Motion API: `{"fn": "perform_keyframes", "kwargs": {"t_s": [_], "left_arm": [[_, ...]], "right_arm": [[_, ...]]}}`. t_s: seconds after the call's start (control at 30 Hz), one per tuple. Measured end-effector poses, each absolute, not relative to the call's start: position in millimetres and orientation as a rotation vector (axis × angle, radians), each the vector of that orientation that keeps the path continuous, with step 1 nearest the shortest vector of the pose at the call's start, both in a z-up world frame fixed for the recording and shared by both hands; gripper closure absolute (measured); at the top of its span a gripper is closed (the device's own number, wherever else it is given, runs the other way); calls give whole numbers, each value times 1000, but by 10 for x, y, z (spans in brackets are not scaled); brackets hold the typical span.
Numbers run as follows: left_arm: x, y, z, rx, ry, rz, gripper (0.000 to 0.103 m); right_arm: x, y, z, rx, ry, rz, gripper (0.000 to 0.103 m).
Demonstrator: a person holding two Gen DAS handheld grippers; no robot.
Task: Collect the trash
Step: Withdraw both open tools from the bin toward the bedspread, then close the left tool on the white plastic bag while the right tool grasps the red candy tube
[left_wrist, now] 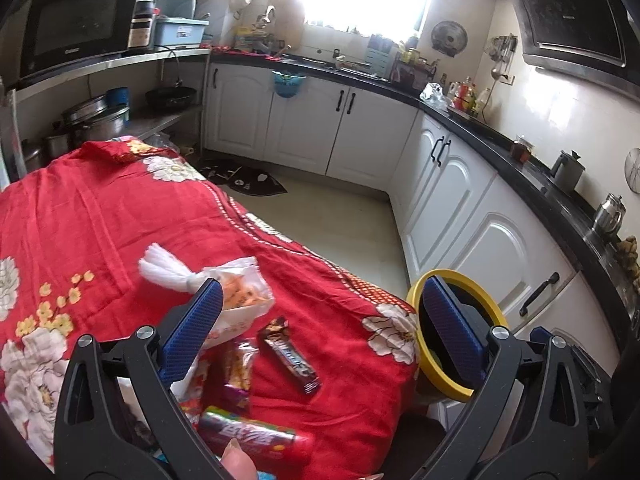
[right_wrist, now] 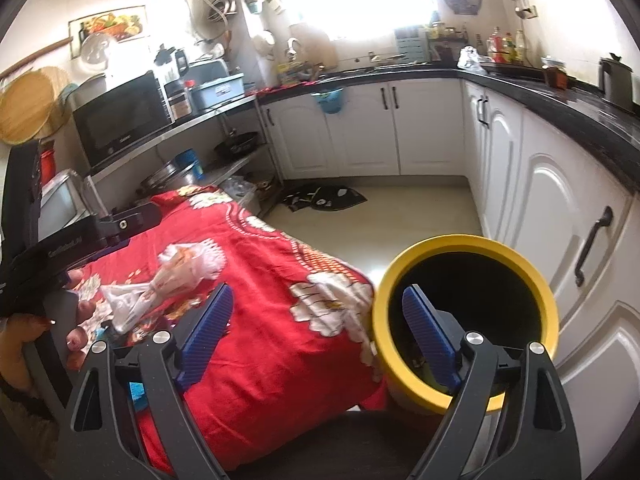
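Observation:
Several pieces of trash lie on a table under a red flowered cloth (left_wrist: 100,216): a knotted white plastic bag (left_wrist: 240,292), a dark candy bar wrapper (left_wrist: 290,356), a red-purple snack wrapper (left_wrist: 236,380) and a red candy tube (left_wrist: 252,436). My left gripper (left_wrist: 322,284) hangs open above them, with nothing between its blue pads. A yellow-rimmed bin (right_wrist: 468,242) with a dark inside stands at the table's right corner. Over that corner my right gripper (right_wrist: 318,292) is open and empty, its right finger in front of the bin's mouth. The white bag (right_wrist: 180,272) lies to its left.
White cabinets (right_wrist: 552,208) under a black counter (right_wrist: 580,120) run along the right and the back. A steel shelf with a microwave (left_wrist: 76,24) and pots stands left of the table. A dark mat (right_wrist: 324,198) lies on the floor. A hand (right_wrist: 76,320) holds the left tool's black handle.

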State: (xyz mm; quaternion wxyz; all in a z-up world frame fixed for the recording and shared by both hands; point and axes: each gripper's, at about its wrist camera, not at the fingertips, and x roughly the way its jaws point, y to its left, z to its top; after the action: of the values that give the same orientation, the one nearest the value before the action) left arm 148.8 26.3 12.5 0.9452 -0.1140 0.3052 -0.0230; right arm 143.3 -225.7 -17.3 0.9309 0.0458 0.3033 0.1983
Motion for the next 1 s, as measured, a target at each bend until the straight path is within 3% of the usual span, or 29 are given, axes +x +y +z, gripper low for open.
{"fn": "perform_keyframes", "kwargs": {"t_s": [1.0], "left_arm": [[1132, 1538, -323, -383, 749, 123, 11]], "right_arm": [[1373, -953, -552, -135, 774, 740, 18]]}}
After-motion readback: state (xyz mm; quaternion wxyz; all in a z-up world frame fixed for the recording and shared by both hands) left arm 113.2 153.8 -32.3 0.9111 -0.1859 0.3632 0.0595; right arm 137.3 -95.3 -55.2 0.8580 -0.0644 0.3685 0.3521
